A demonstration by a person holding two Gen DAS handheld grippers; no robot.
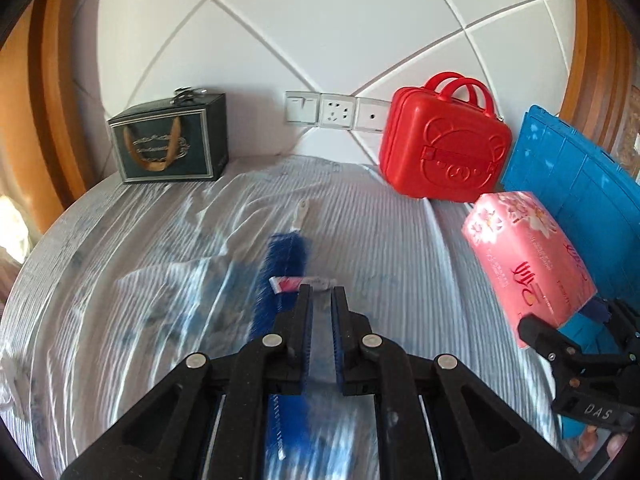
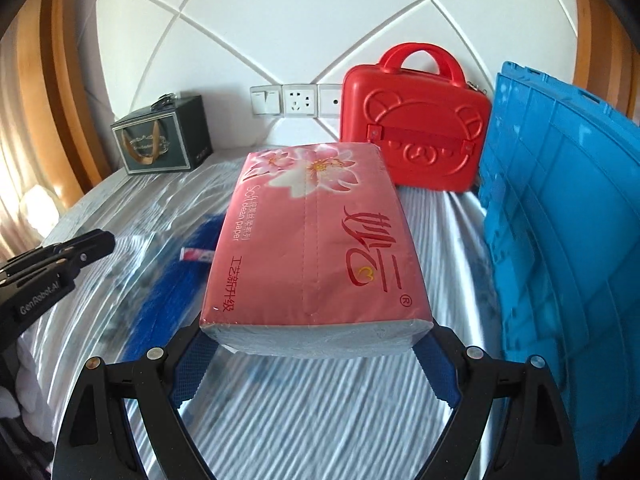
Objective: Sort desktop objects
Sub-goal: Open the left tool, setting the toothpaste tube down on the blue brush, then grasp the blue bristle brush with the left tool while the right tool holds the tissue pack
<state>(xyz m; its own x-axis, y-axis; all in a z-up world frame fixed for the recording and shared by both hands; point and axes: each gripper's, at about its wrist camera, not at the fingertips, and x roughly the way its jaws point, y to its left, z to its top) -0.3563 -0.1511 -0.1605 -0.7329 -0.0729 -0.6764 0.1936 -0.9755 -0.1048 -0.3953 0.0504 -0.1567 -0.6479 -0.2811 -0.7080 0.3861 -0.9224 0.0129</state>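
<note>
My right gripper (image 2: 316, 336) is shut on the near end of a pink tissue pack (image 2: 316, 232), held off the table; the same pack (image 1: 528, 256) shows at the right in the left wrist view, with the right gripper (image 1: 568, 336) under it. My left gripper (image 1: 322, 290) is shut, and I see nothing clamped between its blue pads. Just past its tips a small red-and-white tube (image 1: 296, 283) lies across a blue bristle brush (image 1: 282, 268). From the right wrist the left gripper (image 2: 104, 240) sits at the far left, short of the tube (image 2: 196, 255).
A red bear-embossed case (image 2: 416, 136) and a blue crate (image 2: 560, 220) stand at the back right. A dark gift box (image 1: 168, 140) stands at the back left by the wall sockets (image 1: 336, 114). Clear film covers the striped tablecloth (image 1: 400, 240).
</note>
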